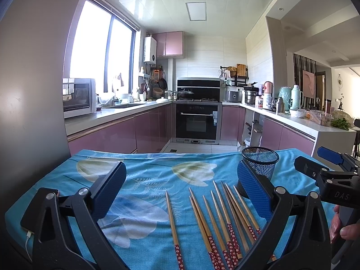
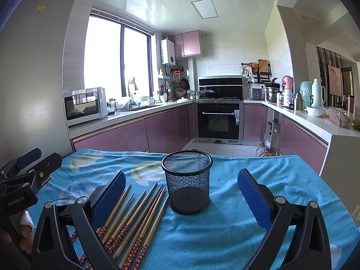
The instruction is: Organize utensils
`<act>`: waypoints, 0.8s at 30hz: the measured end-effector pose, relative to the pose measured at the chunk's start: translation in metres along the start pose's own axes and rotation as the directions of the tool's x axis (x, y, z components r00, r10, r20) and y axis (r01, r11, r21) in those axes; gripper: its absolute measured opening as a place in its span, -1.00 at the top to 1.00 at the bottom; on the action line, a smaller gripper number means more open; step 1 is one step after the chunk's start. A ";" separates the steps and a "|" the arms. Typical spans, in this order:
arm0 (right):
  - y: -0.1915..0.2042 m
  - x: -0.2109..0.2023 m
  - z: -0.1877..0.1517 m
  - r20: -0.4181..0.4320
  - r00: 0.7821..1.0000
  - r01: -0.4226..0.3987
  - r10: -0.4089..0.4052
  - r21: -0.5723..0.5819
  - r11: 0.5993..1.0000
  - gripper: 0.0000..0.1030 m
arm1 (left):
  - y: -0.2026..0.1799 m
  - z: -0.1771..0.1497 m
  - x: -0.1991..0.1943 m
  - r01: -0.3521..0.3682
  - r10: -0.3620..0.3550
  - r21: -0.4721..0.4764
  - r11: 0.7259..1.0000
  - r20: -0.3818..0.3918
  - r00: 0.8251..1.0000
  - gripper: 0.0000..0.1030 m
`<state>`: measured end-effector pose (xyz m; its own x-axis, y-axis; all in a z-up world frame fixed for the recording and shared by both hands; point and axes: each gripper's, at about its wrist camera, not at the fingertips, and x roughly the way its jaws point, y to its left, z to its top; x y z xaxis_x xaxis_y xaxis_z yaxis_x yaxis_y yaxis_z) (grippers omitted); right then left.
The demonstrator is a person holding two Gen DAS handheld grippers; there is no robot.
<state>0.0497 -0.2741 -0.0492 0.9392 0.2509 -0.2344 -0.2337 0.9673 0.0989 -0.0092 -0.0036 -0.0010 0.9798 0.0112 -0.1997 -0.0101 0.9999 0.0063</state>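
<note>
We log: mesh cup [image 2: 187,181] upright on blue cloth [image 2: 225,229], empty; chopsticks [image 2: 135,218] loose beside it. Left gripper [image 1: 180,186], right gripper [image 2: 182,191]: fingers wide, holding nothing.

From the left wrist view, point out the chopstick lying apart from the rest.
The leftmost chopstick: it lies alone, with bare cloth between it and the bunched others.

bamboo chopsticks [image 2: 144,216] with red floral ends, loosely fanned flat on cloth; black mesh holder [image 2: 187,181] upright beside them.

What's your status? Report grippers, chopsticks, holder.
Left gripper open, right gripper open, both empty. Chopsticks loose on blue cloth. Mesh holder upright, empty. Nothing blocking.
</note>
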 end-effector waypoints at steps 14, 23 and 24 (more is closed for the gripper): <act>0.016 0.039 -0.014 -0.219 0.972 -0.094 0.082 -0.043 0.995 -0.87 | 0.012 -0.009 0.020 -0.007 0.010 0.026 1.000 -0.105 0.994 -0.89; 0.020 0.085 -0.044 -0.476 0.870 -0.152 0.128 -0.012 0.988 -0.34 | 0.034 -0.038 0.065 0.039 -0.016 0.056 0.998 -0.363 0.932 -0.66; 0.021 0.088 -0.045 -0.491 0.862 -0.156 0.130 -0.012 0.988 -0.25 | 0.036 -0.040 0.069 0.049 -0.026 0.050 0.998 -0.389 0.921 -0.63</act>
<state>0.1160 -0.2299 -0.1117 0.6553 0.3608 -0.6636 -0.3803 0.9167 0.1229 0.0500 0.0332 -0.0541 0.8245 -0.0141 -0.5657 0.0482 0.9978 0.0454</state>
